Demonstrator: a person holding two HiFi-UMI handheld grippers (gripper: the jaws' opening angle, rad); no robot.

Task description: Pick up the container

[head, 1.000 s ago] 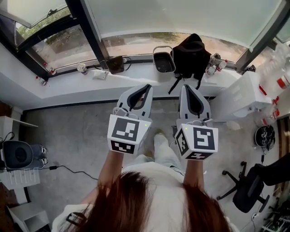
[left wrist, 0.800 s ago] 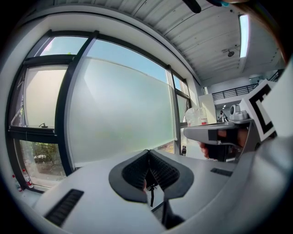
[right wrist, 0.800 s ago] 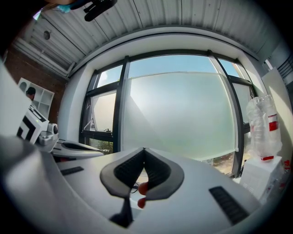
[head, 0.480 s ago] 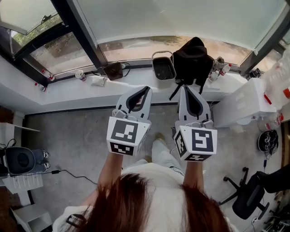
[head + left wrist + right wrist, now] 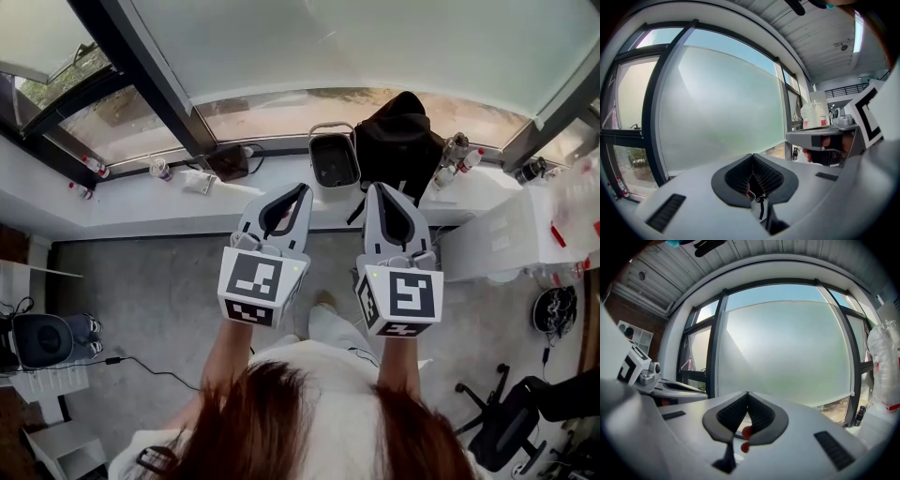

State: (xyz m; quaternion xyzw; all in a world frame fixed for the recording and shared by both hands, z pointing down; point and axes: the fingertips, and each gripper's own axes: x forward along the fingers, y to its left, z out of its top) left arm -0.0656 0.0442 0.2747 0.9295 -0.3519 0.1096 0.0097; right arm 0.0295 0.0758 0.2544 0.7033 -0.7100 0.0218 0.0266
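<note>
Grey L tongs (image 5: 304,187) & R tongs (image 5: 374,187) closed, side-by-side, facing window (image 5: 328,47).

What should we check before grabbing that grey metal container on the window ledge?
1. Grey metal container with wire handle, in view on white window ledge: ok.
2. Left tongs open: not ok, shut and empty.
3. Right tongs open: not ok, shut and empty.
4. Tongs at container: not ok, both short of it.
5. Black bag clear of container: cannot tell, it sits right beside.
</note>
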